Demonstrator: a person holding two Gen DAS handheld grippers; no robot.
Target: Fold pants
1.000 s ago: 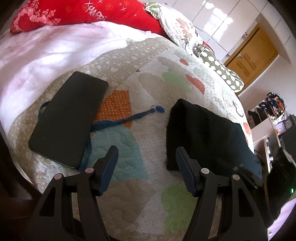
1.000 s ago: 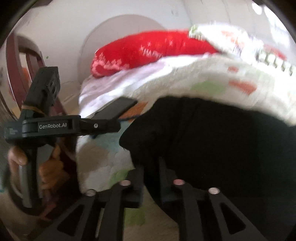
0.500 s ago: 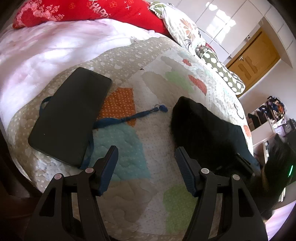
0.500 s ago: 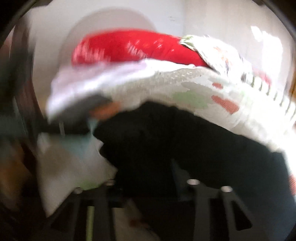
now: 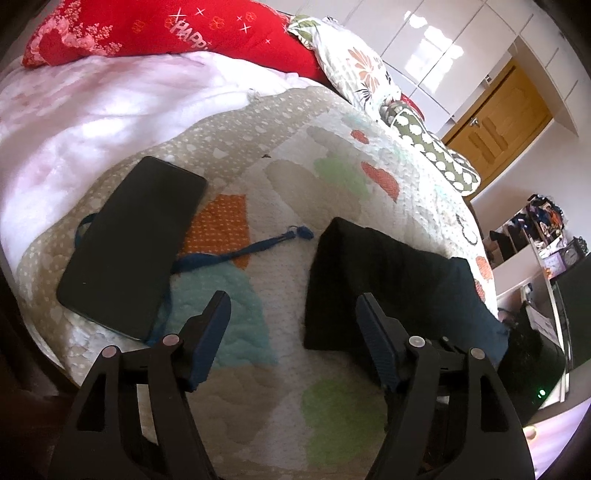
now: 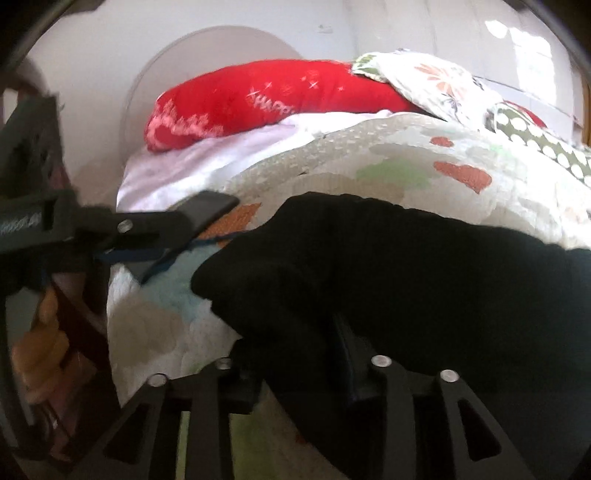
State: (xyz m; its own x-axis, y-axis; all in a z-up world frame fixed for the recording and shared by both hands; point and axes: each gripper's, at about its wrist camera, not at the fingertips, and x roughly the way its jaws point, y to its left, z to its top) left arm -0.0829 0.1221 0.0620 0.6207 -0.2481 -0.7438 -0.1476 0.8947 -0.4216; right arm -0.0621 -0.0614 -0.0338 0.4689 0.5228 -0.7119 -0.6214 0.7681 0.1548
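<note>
The black pants (image 5: 384,280) lie folded into a thick bundle on the patchwork quilt (image 5: 303,192), right of centre in the left wrist view. My left gripper (image 5: 293,317) is open and empty, hovering over the quilt just left of the bundle's near corner. In the right wrist view the pants (image 6: 406,273) fill the lower right. My right gripper (image 6: 295,343) is shut on the bundle's near edge, its fingers buried in the black cloth. The left gripper's body (image 6: 122,229) shows at the left of that view.
A black phone (image 5: 133,236) on a blue lanyard (image 5: 240,251) lies on the quilt, left of the pants. A red pillow (image 5: 166,33) and floral cushions (image 5: 354,66) sit at the bed's head. Wooden door (image 5: 495,122) and cluttered shelves (image 5: 535,236) stand at right.
The right gripper swung quickly, blurring its view, and has settled with the pants still in its grip. The bundle shifted slightly on the quilt. The left gripper barely moved.
</note>
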